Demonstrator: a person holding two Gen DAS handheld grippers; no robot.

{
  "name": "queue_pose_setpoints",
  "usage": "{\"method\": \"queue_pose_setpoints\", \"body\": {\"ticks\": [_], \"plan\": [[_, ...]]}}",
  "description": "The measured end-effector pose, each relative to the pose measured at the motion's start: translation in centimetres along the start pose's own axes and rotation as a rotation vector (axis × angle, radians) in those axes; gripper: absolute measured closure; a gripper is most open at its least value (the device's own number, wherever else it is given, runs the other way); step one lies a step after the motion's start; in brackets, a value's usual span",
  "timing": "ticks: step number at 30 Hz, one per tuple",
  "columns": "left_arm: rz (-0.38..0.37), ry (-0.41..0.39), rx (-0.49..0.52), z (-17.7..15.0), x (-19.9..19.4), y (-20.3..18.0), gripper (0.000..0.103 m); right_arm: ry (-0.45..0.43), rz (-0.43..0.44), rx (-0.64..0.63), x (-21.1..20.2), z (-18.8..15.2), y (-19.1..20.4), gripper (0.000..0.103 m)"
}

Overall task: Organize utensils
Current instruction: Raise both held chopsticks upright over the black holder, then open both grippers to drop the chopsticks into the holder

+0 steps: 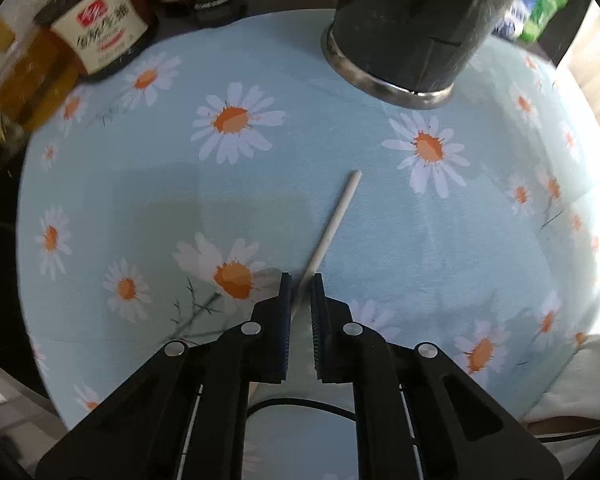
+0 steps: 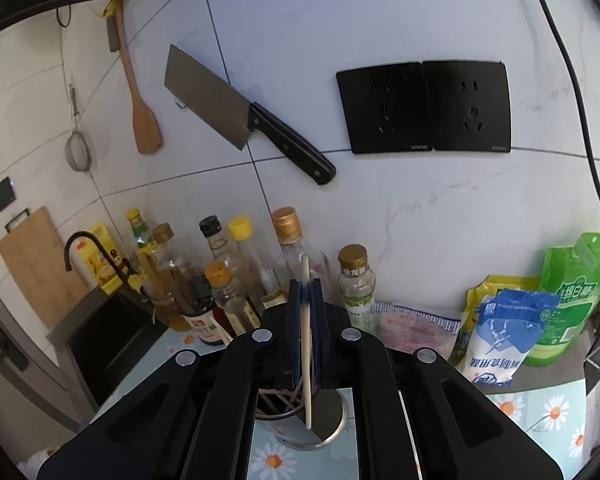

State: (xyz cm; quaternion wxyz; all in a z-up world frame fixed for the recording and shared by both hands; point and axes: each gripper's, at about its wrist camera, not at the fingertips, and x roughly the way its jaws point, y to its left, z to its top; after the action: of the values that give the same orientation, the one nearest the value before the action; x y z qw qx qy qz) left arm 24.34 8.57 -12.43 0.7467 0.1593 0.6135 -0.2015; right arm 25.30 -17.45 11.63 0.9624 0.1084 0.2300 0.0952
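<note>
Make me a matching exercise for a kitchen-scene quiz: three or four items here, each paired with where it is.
Items:
1. cleaver
2. wooden spatula
3. chopstick on cloth
4. upright chopstick

Places:
A. lying on the daisy tablecloth
B. clamped in the right hand-held gripper above the utensil holder
C. on the wall beside the black sockets
D. hanging left of the cleaver

Pairs: 1-C, 2-D, 3-A, 4-B
</note>
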Motion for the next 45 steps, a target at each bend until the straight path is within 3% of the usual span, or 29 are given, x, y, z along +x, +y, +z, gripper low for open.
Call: {"method": "queue_pose_setpoints", "body": {"ticks": [6, 7, 15, 19, 30, 33, 40, 42, 45], "plan": [[-0.05, -0.067, -0.071, -1.2, -2.6, 1.9, 0.094, -0.033, -0.009, -0.033, -1.3, 0.7, 1.1, 0.098], [-0.055, -0.087, -0.084, -1.2, -3.3, 2.3, 0.098, -0.044, -0.012, -0.04, -1.5, 0.8, 1.2, 0.098], [-0.126, -0.356, -0.186, -0.1, -11.4, 5.9, 0.098, -0.099, -0.001, -0.061, -2.9, 2.4, 2.1, 0.098], [-0.151, -0.447, -0.208, 1.3, -14.0, 6.4, 0.098, -0.117, 0.023, -0.076, -3.1, 3.5, 2.7, 0.098], [-0.276, -0.805, -0.129, 6.6, -25.0, 4.4, 0.098, -0.119, 0.047, -0.119, -1.6, 4.8, 3.6, 0.098], [-0.366, -0.869, -0.071, 8.6, -26.6, 3.3, 0.098, -0.095, 0.06, -0.12, -0.7, 4.3, 3.2, 0.098], [-0.448, -0.955, 0.031, 12.7, -25.8, 1.4, 0.098, -0.045, 0.055, -0.124, 2.2, 2.9, 1.8, 0.098], [-0.437, -0.943, 0.077, 13.8, -24.1, 0.5, 0.098, -0.022, 0.064, -0.118, 3.4, 2.2, 1.2, 0.098], [-0.488, -0.903, 0.125, 15.0, -21.2, -0.3, 0.098, 0.018, 0.044, -0.113, 5.4, 0.8, 0.3, 0.097]]}}
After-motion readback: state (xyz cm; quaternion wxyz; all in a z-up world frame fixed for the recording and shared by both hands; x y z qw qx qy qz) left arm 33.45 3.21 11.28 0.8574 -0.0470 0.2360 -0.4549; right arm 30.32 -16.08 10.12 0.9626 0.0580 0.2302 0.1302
